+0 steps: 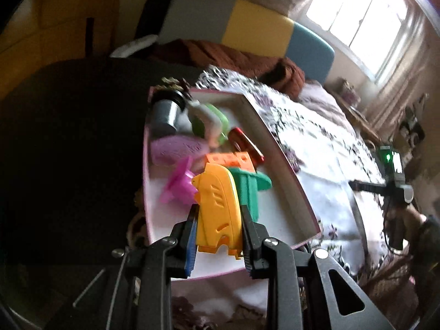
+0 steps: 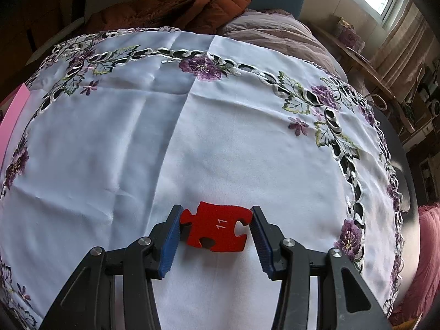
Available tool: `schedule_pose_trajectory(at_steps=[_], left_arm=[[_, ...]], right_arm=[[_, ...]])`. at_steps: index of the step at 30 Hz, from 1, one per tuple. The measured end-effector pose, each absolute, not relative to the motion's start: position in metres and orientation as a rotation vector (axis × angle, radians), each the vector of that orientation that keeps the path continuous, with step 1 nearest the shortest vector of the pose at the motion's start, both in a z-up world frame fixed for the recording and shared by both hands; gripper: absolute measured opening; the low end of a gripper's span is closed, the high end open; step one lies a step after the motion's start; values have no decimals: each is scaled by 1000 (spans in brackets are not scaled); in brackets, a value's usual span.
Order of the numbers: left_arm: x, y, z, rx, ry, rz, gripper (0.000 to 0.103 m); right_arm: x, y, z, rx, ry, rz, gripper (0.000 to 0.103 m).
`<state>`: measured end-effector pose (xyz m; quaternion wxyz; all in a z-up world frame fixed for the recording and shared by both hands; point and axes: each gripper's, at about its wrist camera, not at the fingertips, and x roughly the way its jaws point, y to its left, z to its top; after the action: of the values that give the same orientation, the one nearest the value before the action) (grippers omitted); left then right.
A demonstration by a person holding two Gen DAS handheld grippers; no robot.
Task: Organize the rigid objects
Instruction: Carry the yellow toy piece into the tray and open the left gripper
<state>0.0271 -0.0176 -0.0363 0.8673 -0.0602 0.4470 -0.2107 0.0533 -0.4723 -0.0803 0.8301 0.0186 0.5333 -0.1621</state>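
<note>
Your left gripper (image 1: 219, 221) is clamped on a yellow plastic toy piece (image 1: 217, 214), held above the near end of the pink-rimmed box (image 1: 277, 159). The box sits on the embroidered white tablecloth (image 2: 220, 137) and holds a grey cylinder (image 1: 164, 115), a green-and-white item (image 1: 211, 122), a purple oval piece (image 1: 176, 148), a pink piece (image 1: 178, 184), an orange block (image 1: 233, 162), a red piece (image 1: 244, 143) and a green piece (image 1: 247, 189) just behind the yellow one. Your right gripper (image 2: 216, 227) has both pads touching the edges of a red puzzle piece marked 11 (image 2: 217, 228), gripping it over the cloth; can't tell if it's lifted or resting.
</note>
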Motion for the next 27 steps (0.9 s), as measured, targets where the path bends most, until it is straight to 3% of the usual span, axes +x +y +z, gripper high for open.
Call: schedule_pose_trajectory(at_steps=[11,24,27], left_arm=[[43,-31,-63,-57,1014,-439,28],[39,-29,-63,-18,964,-371,29],[38,-26,-56,-34,941,-361,37]], right_arm=[[53,-472,-80,35,1133,-346,49],[53,-470,-80,25,1133,-349,49],[53,-470,-79,28,1134,-348,49]])
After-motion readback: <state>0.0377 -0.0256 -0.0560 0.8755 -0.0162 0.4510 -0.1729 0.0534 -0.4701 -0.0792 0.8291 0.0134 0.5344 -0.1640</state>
